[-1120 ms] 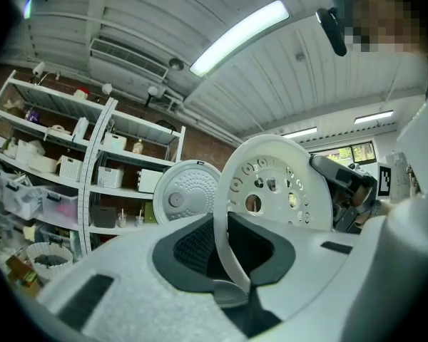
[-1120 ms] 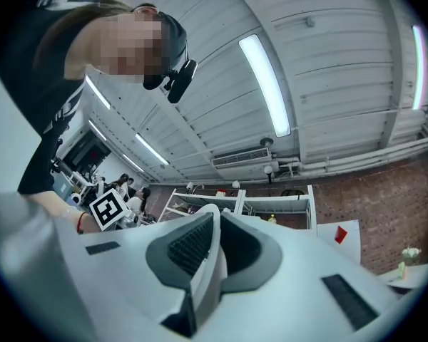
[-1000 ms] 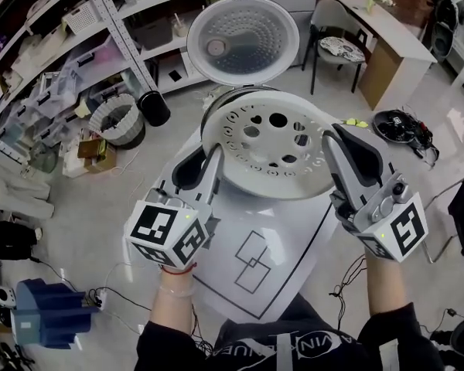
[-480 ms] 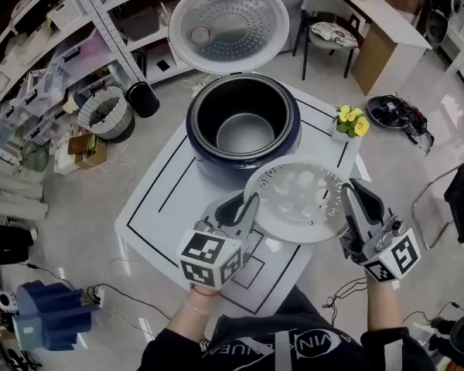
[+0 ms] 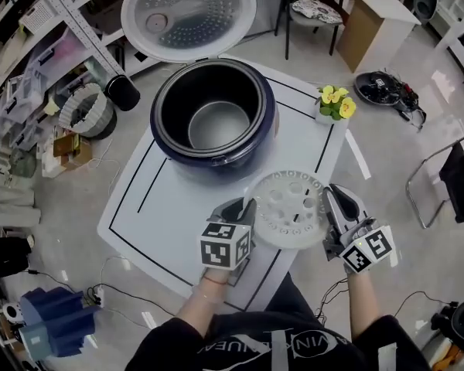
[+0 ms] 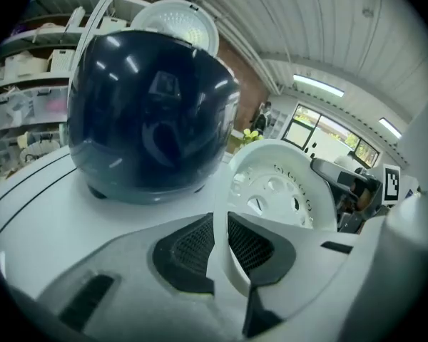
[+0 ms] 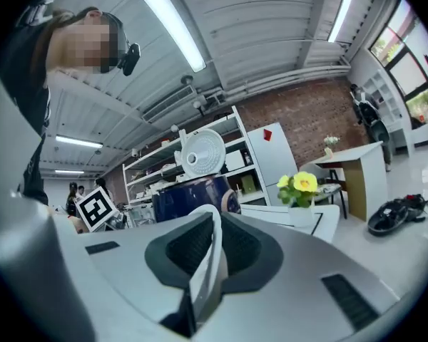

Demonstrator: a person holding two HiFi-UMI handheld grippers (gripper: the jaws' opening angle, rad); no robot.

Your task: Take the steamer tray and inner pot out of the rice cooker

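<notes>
A white perforated steamer tray [image 5: 288,207] hangs just above the front of the white table [image 5: 151,207], held by its rim on both sides. My left gripper [image 5: 243,207] is shut on the tray's left rim [image 6: 221,251]. The right gripper [image 5: 330,201] is shut on the opposite rim [image 7: 208,262]. Behind the tray stands the dark blue rice cooker [image 5: 213,118], its lid [image 5: 187,14] up. The metal inner pot [image 5: 215,126] still sits inside it. In the left gripper view the cooker's body [image 6: 150,120] fills the left and the tray's face [image 6: 285,191] shows tilted.
A small pot of yellow flowers [image 5: 334,103] stands at the table's right edge. Black outlines are drawn on the table top. Shelving [image 5: 31,60] and a basket [image 5: 89,114] lie to the left, a chair and desk [image 5: 371,22] behind, and cables [image 5: 387,91] on the floor.
Both grippers have carried the steamer tray down and toward me, off the cooker's mouth to low over the table's front. The inner pot is now uncovered.
</notes>
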